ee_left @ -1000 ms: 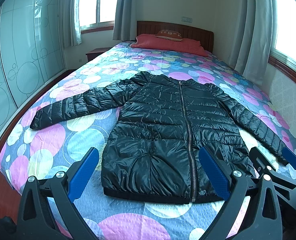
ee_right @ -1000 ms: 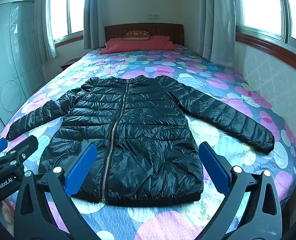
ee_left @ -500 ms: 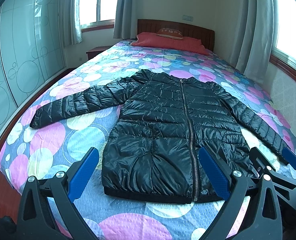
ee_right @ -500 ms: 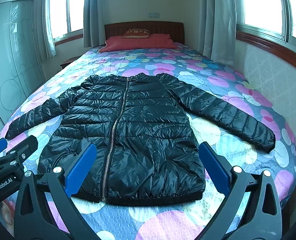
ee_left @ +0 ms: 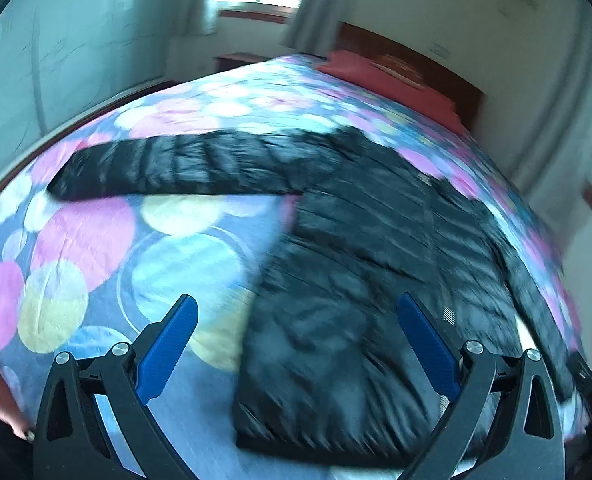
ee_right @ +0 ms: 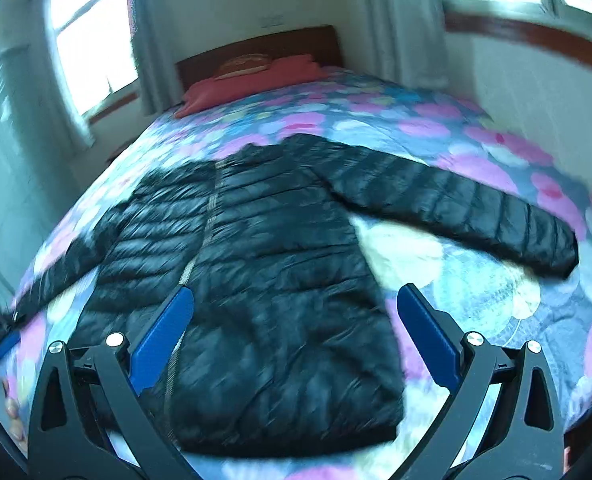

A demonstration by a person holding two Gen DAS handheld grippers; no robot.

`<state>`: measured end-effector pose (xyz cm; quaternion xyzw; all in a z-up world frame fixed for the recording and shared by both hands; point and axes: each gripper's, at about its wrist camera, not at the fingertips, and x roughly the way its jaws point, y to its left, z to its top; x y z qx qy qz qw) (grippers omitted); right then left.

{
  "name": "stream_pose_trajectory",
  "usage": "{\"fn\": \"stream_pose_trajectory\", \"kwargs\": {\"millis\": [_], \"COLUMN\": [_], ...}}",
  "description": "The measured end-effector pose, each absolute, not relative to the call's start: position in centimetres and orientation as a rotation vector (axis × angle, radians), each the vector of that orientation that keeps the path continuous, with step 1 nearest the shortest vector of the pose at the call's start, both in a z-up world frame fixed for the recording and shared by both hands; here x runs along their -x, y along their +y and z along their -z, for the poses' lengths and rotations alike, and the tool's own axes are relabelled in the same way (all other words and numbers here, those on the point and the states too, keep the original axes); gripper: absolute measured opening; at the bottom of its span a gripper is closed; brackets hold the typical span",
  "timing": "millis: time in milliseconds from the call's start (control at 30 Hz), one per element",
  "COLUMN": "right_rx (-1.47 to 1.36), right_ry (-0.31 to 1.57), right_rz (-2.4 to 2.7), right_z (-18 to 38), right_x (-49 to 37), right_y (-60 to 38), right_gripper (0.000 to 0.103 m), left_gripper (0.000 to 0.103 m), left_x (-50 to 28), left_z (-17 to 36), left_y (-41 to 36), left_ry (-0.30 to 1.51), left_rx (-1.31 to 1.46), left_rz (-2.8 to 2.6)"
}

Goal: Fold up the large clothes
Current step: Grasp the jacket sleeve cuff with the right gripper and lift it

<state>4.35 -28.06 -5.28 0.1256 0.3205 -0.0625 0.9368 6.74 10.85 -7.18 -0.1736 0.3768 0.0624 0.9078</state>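
Claws, left (ee_left: 296, 320) and right (ee_right: 294, 314), have swung closer over jacket (ee_right: 264, 280).

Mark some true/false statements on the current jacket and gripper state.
1. The black puffer jacket lies spread on the bed with both sleeves out. True.
2. The left gripper is shut on the hem. False: its jaws stand wide apart and hold nothing.
3. The right gripper is open and empty. True.
4. The jacket is unzipped and lying open. False: the zipper runs closed down the front.
5. A red pillow sits by the headboard. True.
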Motion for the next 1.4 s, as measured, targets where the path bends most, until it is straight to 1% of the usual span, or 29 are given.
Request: {"fn": "stream_pose_trajectory", "kwargs": {"millis": [33,100,133,167,400,533,767,1000,1033,1100,1133,1167,1233,1267,1400], "right_rx": [-0.292,-0.384,-0.409,-0.441,-0.746,-0.938,-1.099,-1.168,-1.170,-1.175,-1.181,-1.200,-1.209,-1.168,-0.978], "right_ry": [0.664,0.668,0.675,0.685,0.583,0.504,0.392,0.236,0.227,0.232,0.242,0.251,0.247,0.250,0.239], "right_rz": [0.137,0.166,0.183,0.207,0.310,0.356,0.400,0.463,0.472,0.505,0.516,0.516,0.509,0.515,0.495], "right_z": [5.6,6.7,7.1,7.7,11.1,14.0,17.3,17.8,17.8,18.0,18.2,18.7,18.9,18.1,13.9], "right_x": [-4.9,-5.9,-6.3,-6.7,-6.2,-5.3,-5.3,-4.3,-4.3,-4.3,-4.1,-4.0,-3.8,-4.1,-5.1], "right_y": [-29.1,-32.3,-33.5,-35.1,-44.9,-49.9,-54.1,-56.6,-56.9,-57.6,-57.6,-58.2,-58.8,-58.6,-55.8], "right_gripper": [0.099,0.081,0.066,0.064,0.064,0.064,0.064,0.063,0.057,0.039,0.020,0.014,0.012,0.010,0.009], "left_gripper": [0.099,0.099,0.099,0.099,0.099,0.099,0.099,0.099,0.099,0.099,0.099,0.099,0.099,0.099,0.099], "left_x": [-7.2,-8.2,-8.5,-8.9,-10.6,-11.4,-12.6,-13.1,-13.0,-13.2,-13.1,-13.1,-13.0,-13.0,-13.2], "left_z": [7.8,9.4,9.8,10.6,13.6,14.9,15.8,16.2,16.3,16.4,16.4,16.4,16.4,16.4,16.6], "left_y": [11.6,13.5,14.1,14.9,18.5,19.1,18.1,17.7,17.6,17.6,17.6,17.6,17.4,17.4,17.5], "left_ry": [0.792,0.819,0.826,0.842,0.890,0.913,0.924,0.941,0.944,0.949,0.949,0.949,0.950,0.949,0.946], "left_rx": [0.373,0.404,0.406,0.403,0.431,0.436,0.370,0.318,0.313,0.305,0.303,0.302,0.300,0.299,0.297], "left_rz": [-0.154,-0.219,-0.242,-0.282,-0.426,-0.463,-0.512,-0.551,-0.555,-0.563,-0.565,-0.567,-0.569,-0.569,-0.572]}}
